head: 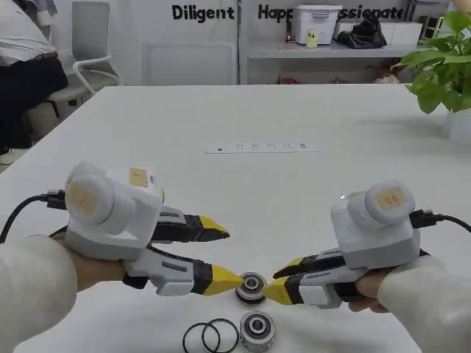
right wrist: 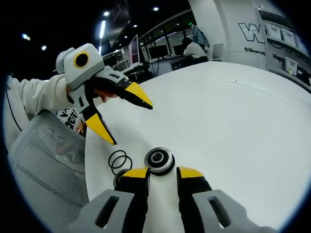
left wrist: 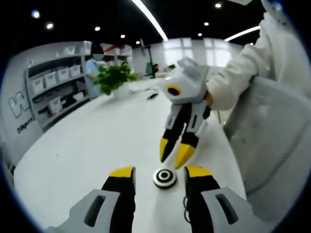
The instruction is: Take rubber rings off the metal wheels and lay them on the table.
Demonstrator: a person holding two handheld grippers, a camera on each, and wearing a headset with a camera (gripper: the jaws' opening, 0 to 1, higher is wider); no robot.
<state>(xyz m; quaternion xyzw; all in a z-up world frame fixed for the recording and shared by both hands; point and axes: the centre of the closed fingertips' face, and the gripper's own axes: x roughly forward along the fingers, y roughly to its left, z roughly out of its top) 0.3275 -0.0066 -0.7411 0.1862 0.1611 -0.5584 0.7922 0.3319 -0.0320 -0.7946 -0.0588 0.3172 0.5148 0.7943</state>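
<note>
Table: I sit at a big white table (head: pixel 294 118). A thin white strip (head: pixel 263 148) lies on it, far from me.
Wall: white, with black letters (head: pixel 203 12).
Shelf: a grey shelf (head: pixel 331 50) by the wall holds a white box (head: pixel 316 22) and a black bag (head: pixel 362 34).
Chair: a white chair (head: pixel 92 44) stands past the far edge.
Plant: I see green leaves (head: pixel 441 70) on my right.
Lights: long bright lamps (left wrist: pixel 150 19) on a dark ceiling.
Mesh: a grey mesh chair back (right wrist: pixel 43 150) is close by me.

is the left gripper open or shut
Open. In the head view the left gripper has its yellow-tipped jaws spread wide, one tip near a metal wheel.
</note>
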